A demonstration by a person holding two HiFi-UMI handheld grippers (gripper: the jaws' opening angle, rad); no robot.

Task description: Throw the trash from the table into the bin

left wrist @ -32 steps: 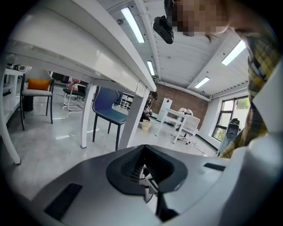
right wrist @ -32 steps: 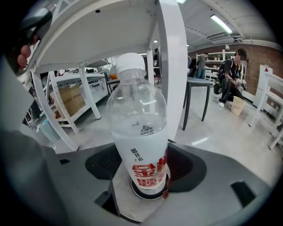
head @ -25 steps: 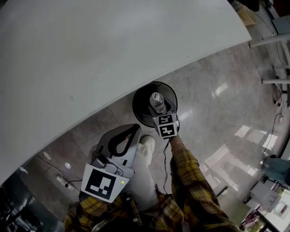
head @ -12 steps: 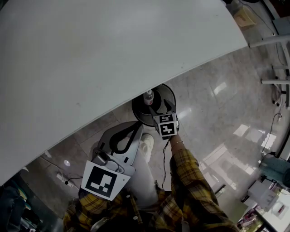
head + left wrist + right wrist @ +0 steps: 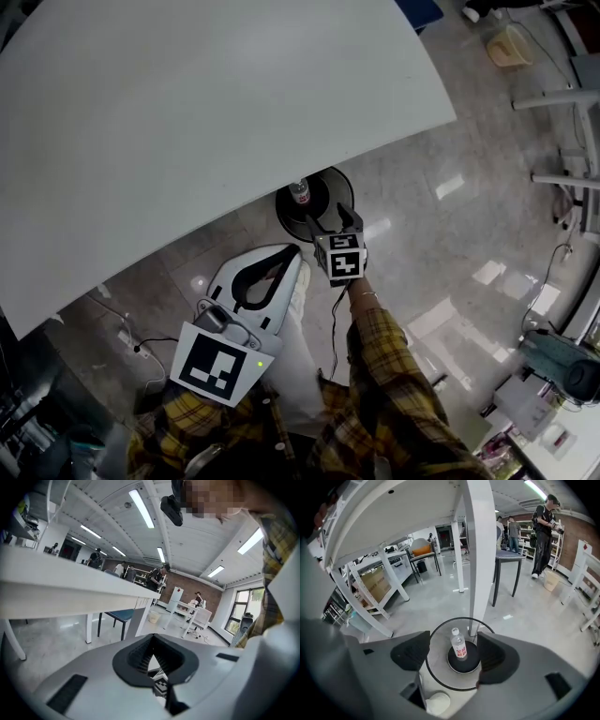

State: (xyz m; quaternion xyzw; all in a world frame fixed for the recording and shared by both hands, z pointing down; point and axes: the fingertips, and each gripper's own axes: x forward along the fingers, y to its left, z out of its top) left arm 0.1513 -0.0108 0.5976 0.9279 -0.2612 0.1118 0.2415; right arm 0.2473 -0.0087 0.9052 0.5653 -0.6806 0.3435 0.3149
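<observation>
No legible text anywhere. Bottle in bin: red-and-white label, print too small to read. Left marker cube and right marker cube: black-and-white square patterns only, no letters or digits.

Glossy grey floor, brick back wall, ceiling strip lights.

bin | partly under table | bottle label unreadable

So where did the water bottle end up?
The water bottle sits inside the black mesh bin on the floor, beside the white table leg, low in the middle of the right gripper view.
</observation>
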